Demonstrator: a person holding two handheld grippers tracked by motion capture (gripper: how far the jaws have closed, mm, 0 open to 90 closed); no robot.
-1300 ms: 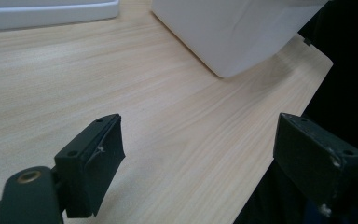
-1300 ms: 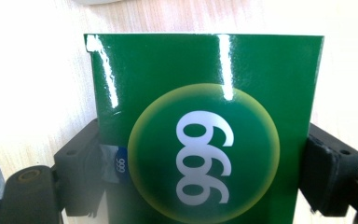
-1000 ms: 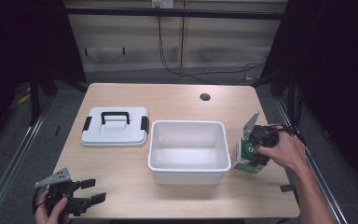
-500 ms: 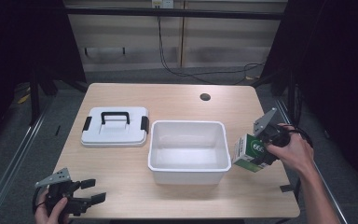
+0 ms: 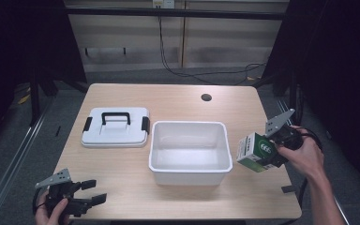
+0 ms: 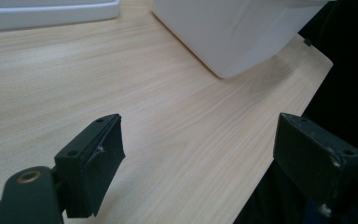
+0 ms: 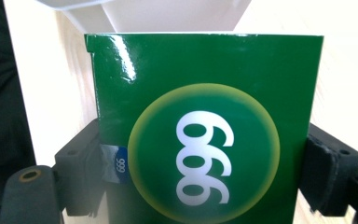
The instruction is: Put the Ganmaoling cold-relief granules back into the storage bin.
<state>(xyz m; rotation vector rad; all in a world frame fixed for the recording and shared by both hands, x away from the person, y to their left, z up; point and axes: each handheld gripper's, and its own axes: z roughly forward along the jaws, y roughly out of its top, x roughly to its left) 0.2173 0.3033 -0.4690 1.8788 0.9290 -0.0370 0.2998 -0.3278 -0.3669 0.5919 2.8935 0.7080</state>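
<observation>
**Green box clamped beside the white bin**

Pale wood tabletop (image 5: 178, 96) throughout. At the near left corner, left gripper (image 5: 90, 192) held low over the table edge, jaws spread wide, nothing between them. Farther back, white lid (image 5: 116, 127) with black handle and latches, lying flat. At centre, white plastic bin (image 5: 189, 152), lidless, just beside the lid. To the right, green box (image 5: 255, 152) marked 999, tilted, lifted off the table just beside the bin's right wall. Pinched at both sides by the right gripper (image 7: 205, 177), box face toward its camera.
</observation>
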